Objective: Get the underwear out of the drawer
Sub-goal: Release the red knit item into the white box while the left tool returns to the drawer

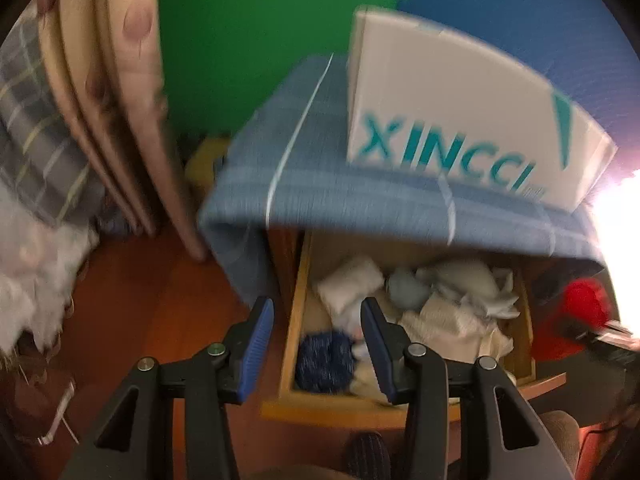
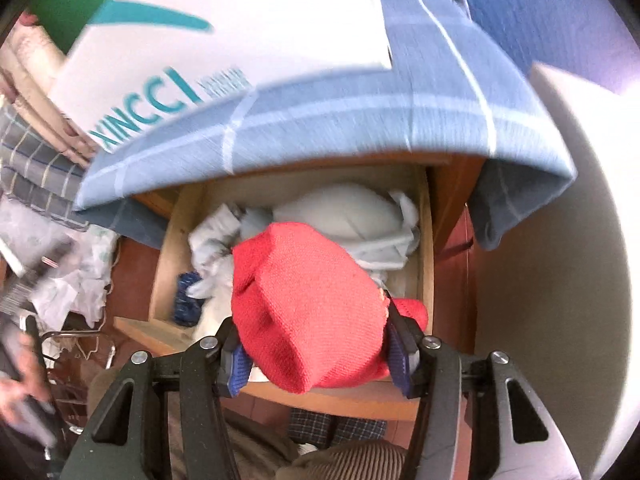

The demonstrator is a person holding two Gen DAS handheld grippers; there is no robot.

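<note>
The wooden drawer (image 1: pixel 298 300) (image 2: pixel 426 248) stands pulled out, filled with several folded pale and white pieces of underwear (image 1: pixel 348 284) (image 2: pixel 340 212) and a dark blue speckled roll (image 1: pixel 326 362) (image 2: pixel 186 300). My left gripper (image 1: pixel 317 314) hangs open above the drawer's left front part, nothing between its blue pads (image 1: pixel 258 344). My right gripper (image 2: pixel 314 328) is shut on a red knitted piece (image 2: pixel 308 300), held above the drawer's front. In the left wrist view that red piece (image 1: pixel 582 308) shows at the right edge.
A blue checked cloth (image 1: pixel 320 184) (image 2: pixel 360 120) covers the cabinet top and overhangs the drawer; a white box with teal letters (image 1: pixel 448 112) (image 2: pixel 224 40) sits on it. Wooden boards (image 1: pixel 132 92) lean at left. Clutter and wire hangers (image 2: pixel 76 320) lie on the floor at left.
</note>
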